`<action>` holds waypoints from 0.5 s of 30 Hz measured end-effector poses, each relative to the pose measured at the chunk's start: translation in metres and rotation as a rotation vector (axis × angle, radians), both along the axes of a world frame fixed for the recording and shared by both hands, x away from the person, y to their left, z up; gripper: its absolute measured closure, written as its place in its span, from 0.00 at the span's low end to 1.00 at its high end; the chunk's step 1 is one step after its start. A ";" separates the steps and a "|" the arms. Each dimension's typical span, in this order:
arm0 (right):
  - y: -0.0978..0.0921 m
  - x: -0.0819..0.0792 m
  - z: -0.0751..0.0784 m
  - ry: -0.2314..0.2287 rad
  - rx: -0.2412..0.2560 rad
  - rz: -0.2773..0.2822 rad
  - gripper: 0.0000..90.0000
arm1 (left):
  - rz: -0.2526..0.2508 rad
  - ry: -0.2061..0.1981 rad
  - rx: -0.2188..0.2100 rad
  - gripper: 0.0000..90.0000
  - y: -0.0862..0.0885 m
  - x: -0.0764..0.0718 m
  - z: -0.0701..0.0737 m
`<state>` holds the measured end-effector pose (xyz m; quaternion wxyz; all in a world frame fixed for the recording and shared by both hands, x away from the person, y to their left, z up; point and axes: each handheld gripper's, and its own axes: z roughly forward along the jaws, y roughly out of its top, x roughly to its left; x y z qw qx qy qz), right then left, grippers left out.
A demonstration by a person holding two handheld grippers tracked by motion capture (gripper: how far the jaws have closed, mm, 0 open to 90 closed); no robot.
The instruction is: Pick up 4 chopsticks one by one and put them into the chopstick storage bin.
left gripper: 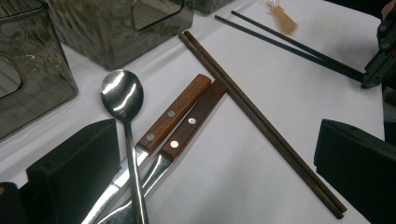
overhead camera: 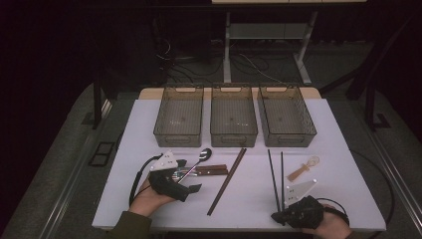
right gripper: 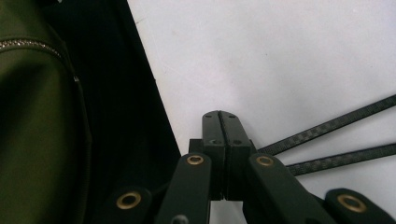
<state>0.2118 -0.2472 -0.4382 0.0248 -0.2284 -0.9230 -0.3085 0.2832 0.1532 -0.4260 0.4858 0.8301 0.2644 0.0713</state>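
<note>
A steel spoon (overhead camera: 199, 160) (left gripper: 122, 95) and two wooden-handled knives (overhead camera: 211, 170) (left gripper: 180, 116) lie left of centre on the white table (overhead camera: 343, 139). My left gripper (overhead camera: 186, 175) (left gripper: 215, 177) is open, its jaws wide apart on either side of their metal ends. A pair of brown chopsticks (overhead camera: 227, 180) (left gripper: 261, 121) lies slanted beside the knives. Two black chopsticks (overhead camera: 276, 174) (right gripper: 336, 140) run toward the front edge. At their near ends, my right gripper (overhead camera: 277, 217) (right gripper: 221, 116) is shut, with the sticks passing just beside its jaws and nothing seen between them.
Three translucent grey bins (overhead camera: 179, 117) (overhead camera: 233, 115) (overhead camera: 286, 115) stand in a row at the back. A small pale wooden scoop (overhead camera: 303, 169) (left gripper: 282, 16) lies right of the black chopsticks. A green sleeve (right gripper: 37, 130) and the table's front edge are close to my right gripper.
</note>
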 end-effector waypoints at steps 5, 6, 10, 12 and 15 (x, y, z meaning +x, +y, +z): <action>-0.002 0.000 0.001 0.005 -0.008 -0.002 0.99 | -0.001 0.001 0.002 0.00 0.000 0.000 0.000; -0.003 0.000 0.001 0.005 -0.012 -0.001 0.99 | -0.002 0.001 0.002 0.00 0.000 0.000 0.000; -0.007 0.001 0.001 0.010 -0.017 -0.012 0.99 | -0.003 0.002 0.001 0.00 0.000 0.000 0.000; -0.011 0.001 0.001 0.010 -0.020 -0.016 0.99 | -0.002 0.002 0.001 0.00 -0.001 0.000 0.000; -0.015 0.002 0.002 0.013 -0.023 -0.017 0.99 | -0.002 0.002 0.001 0.00 -0.001 0.000 0.000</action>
